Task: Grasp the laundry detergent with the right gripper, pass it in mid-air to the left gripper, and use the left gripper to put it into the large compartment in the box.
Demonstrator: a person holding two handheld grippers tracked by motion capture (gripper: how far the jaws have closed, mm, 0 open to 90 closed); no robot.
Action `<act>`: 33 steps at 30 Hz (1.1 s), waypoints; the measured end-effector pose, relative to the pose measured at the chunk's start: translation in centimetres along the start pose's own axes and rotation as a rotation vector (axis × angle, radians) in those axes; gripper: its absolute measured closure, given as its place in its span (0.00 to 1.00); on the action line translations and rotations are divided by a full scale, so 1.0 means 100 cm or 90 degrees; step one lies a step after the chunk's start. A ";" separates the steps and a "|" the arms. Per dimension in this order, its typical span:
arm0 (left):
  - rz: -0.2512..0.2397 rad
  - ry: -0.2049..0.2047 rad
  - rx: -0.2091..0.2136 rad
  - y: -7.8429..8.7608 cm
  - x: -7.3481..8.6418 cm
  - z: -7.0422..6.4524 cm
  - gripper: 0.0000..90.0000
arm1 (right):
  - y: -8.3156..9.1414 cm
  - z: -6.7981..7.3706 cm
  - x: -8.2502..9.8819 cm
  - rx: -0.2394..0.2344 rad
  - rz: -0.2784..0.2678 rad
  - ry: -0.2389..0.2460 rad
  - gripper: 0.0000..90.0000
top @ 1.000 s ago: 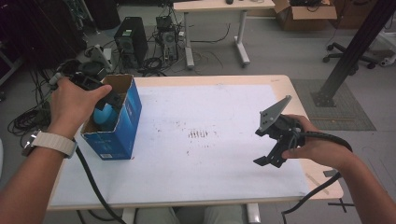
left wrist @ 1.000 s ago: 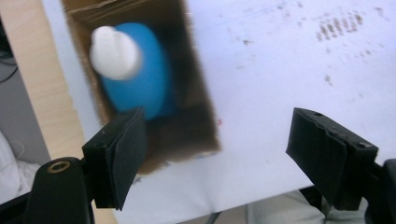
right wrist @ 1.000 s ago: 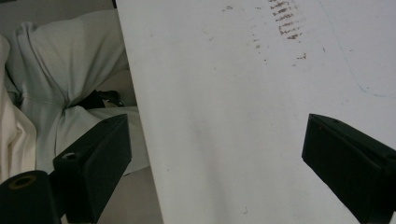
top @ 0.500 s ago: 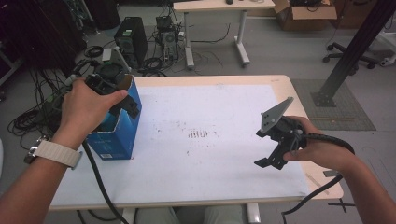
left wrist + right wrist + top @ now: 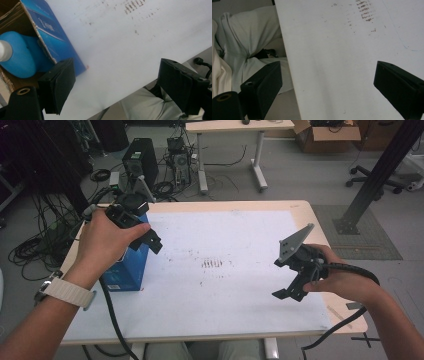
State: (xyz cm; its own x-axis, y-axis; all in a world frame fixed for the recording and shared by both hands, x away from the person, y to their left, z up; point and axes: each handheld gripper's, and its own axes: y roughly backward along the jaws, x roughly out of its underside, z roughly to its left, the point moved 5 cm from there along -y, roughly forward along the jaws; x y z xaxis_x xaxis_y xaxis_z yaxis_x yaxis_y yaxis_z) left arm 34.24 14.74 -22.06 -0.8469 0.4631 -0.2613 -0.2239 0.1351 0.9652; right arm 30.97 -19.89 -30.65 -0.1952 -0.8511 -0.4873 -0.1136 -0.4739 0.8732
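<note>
An open blue cardboard box stands at the table's left side. In the left gripper view the box holds a blue bottle with a white cap. My left gripper hovers over the box's right top edge, held in a hand with a white watch strap. Its jaws stand wide apart with nothing between them. My right gripper hangs above the table's right part, open and empty. In the right gripper view its jaws straddle the table's near edge.
A white sheet with dark smudges covers the tabletop. Behind the table lie computer towers, tangled cables, a second desk and a cardboard box. A black post rises at the right. The person's lap is below the near edge.
The left hand has carried its gripper from over the box's opening to the right and farther back, and now hides the bottle in the high view. The right gripper has hardly moved.
</note>
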 end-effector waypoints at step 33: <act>0.024 -0.049 0.033 -0.017 -0.010 -0.036 0.05 | -0.002 -0.003 0.001 -0.002 0.006 -0.010 0.09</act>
State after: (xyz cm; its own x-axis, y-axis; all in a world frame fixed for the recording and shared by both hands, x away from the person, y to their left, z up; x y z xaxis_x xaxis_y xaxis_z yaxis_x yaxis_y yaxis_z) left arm 33.72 10.86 -23.39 -0.8141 0.5348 -0.2265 -0.1656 0.1600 0.9731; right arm 31.29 -19.96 -30.88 -0.2113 -0.8516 -0.4798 -0.1090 -0.4672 0.8774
